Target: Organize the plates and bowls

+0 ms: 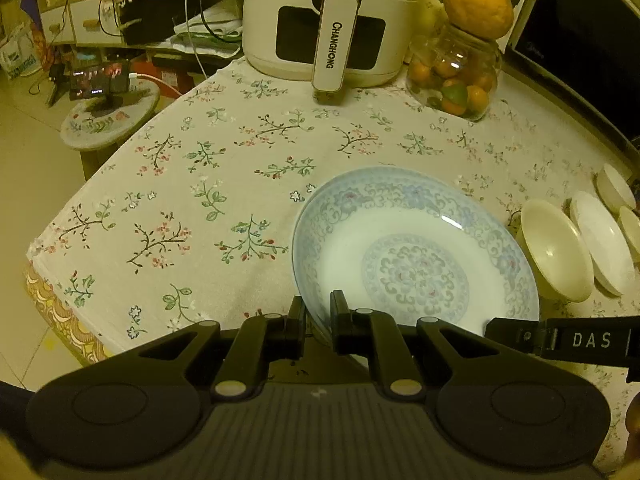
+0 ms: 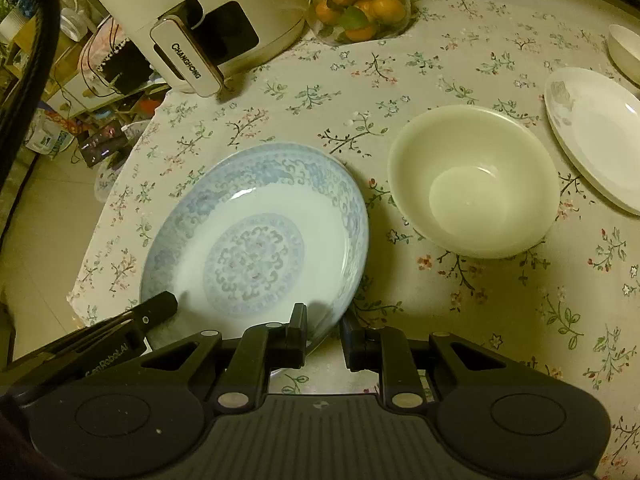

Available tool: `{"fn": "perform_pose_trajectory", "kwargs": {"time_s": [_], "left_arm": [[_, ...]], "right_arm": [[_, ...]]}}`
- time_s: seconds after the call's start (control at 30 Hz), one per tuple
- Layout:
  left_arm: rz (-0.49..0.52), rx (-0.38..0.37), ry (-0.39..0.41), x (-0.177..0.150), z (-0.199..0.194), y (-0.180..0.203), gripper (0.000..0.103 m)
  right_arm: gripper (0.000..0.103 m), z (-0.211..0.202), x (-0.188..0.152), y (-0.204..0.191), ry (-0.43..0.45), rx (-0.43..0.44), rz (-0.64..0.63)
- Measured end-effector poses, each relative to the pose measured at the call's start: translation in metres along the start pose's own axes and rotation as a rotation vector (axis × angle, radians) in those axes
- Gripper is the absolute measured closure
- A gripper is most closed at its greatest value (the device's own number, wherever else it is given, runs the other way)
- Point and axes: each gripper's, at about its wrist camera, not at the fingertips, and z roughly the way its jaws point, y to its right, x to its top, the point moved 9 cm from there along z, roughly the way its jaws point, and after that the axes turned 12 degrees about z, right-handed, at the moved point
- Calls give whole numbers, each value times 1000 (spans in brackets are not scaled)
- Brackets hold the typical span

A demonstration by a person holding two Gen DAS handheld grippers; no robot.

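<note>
Left black two-finger gripper: jaws narrowly parted, straddling something thin. Right black two-finger gripper: same, jaws slightly wider.

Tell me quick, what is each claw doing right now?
Left gripper: closed on the near rim of the blue patterned plate.
Right gripper: around the same plate's rim; grip cannot be told.

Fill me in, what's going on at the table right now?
Both hand-held grippers are on the blue-patterned plate: the left hand-held gripper and the right hand-held gripper each straddle its near rim. A cream bowl sits just right of it, a white plate beyond, all on the floral tablecloth.
</note>
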Motion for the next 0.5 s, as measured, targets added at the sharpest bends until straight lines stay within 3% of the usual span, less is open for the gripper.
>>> {"fn": "perform_pose_trajectory", "kwargs": {"time_s": [0.5], "left_arm": [[179, 159, 52, -2, 0, 15, 88]], "right_arm": [[85, 4, 0, 0, 0, -27, 9]]}}
